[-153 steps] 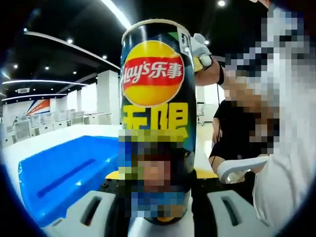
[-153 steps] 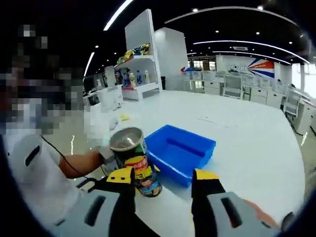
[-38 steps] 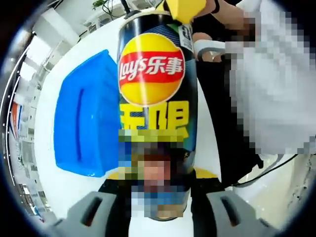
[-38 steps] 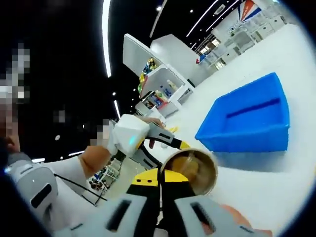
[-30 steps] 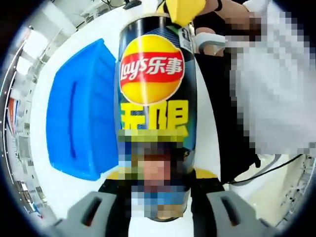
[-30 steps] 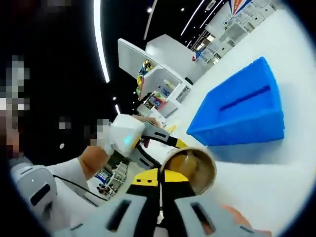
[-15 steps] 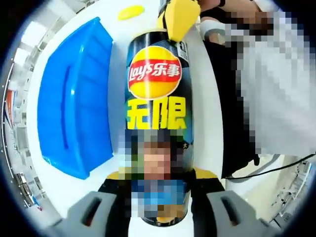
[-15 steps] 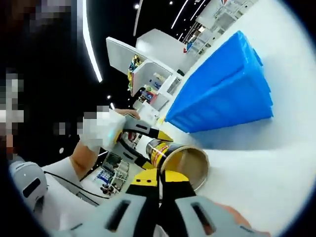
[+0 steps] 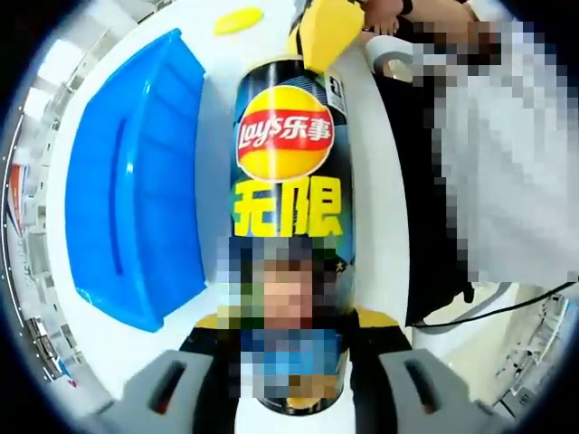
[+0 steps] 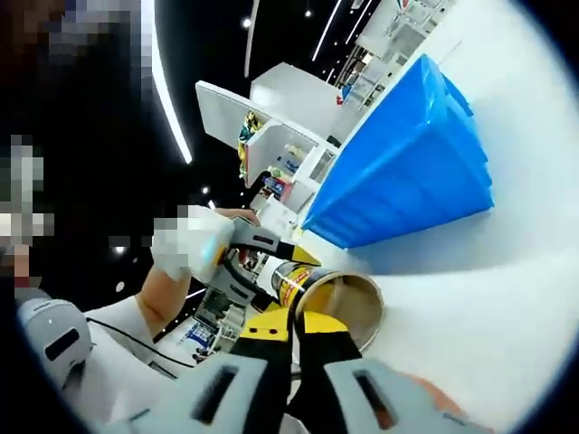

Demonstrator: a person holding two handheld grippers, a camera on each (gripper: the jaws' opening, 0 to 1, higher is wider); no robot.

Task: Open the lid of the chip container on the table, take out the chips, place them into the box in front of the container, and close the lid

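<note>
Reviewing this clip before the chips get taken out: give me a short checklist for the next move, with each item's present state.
1. Chip container held by left hand-held gripper: ok.
2. Lid off, mouth open: ok.
3. Right hand-held gripper at the container's rim, jaws close together: ok.
4. Right hand-held gripper holding chips: cannot tell.
5. Blue box beside the container on the white table: ok.
6. Chips left inside the container: cannot tell.
</note>
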